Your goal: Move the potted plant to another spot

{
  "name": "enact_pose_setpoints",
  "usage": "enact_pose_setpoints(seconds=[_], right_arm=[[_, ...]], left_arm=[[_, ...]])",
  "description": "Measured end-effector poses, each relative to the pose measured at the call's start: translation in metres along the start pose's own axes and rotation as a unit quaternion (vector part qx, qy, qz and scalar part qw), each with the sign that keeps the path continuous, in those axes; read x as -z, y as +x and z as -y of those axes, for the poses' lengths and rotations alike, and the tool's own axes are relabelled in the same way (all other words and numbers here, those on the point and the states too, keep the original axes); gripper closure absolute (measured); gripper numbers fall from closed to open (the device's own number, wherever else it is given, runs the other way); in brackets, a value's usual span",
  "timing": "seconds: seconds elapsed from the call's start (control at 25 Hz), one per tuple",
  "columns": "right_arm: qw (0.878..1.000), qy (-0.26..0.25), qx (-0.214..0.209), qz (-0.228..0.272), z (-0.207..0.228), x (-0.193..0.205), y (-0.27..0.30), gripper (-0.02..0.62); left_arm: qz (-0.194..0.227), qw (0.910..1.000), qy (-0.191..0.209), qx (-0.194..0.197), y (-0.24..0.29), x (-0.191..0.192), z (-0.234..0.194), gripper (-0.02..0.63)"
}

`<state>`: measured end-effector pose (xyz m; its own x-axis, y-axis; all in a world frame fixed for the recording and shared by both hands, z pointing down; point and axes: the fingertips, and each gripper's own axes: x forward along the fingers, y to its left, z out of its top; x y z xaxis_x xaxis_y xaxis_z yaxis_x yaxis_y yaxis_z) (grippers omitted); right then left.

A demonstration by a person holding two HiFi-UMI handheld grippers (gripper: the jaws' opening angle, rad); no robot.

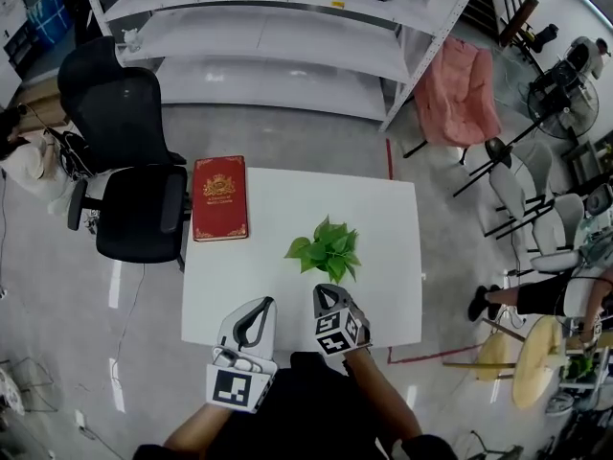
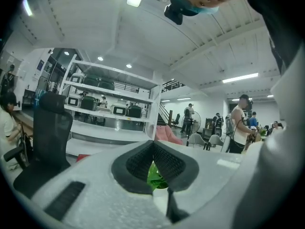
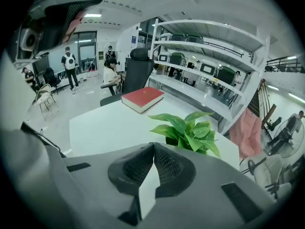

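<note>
Holding both grippers low over the near edge of the table (image 1: 287, 209), I have each pair of jaws pressed tip to tip with nothing between them. My left gripper (image 1: 261, 307) sits at 7 o'clock from the potted plant (image 1: 326, 249). My right gripper (image 1: 324, 293) is at 6 o'clock from it, close to the nearest leaves, and I cannot tell if it brushes them. The plant stands upright a little toward 4 o'clock of the table's middle. A red book (image 1: 219, 197) lies flat at the table's 10 o'clock corner, well apart from the plant. Off the table, a black office chair (image 1: 134, 180) stands at 9 o'clock and white shelving (image 1: 268, 36) at 12 o'clock.
</note>
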<state>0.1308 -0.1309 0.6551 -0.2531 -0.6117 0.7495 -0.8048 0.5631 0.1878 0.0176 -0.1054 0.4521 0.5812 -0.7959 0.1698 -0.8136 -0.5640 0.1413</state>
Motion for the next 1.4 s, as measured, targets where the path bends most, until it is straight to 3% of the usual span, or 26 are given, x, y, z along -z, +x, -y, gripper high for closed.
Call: enact_pose_setpoints(seconds=[0.2,0.48,0.96,1.4], right_arm=[[1.0,-0.015,0.004,-0.027,0.007,-0.002,0.019,0.588],[0.994,-0.078,0.035,-0.073,0.02,0.0,0.038,0.588],[0.984,-0.106,0.018,-0.142,0.026,0.016,0.063,0.586],[0.979,-0.122,0.017,-0.165,0.03,0.027,0.075,0.586]], left_arm=[[-0.005,1.0,-0.005,0.007,0.007,0.001,-0.007,0.589],[-0.011,0.9999,-0.002,0.011,0.018,0.0,-0.017,0.589],[-0.028,0.9994,-0.009,0.017,0.038,0.003,-0.028,0.589],[-0.036,0.9992,-0.014,0.011,0.047,0.007,-0.037,0.589]])
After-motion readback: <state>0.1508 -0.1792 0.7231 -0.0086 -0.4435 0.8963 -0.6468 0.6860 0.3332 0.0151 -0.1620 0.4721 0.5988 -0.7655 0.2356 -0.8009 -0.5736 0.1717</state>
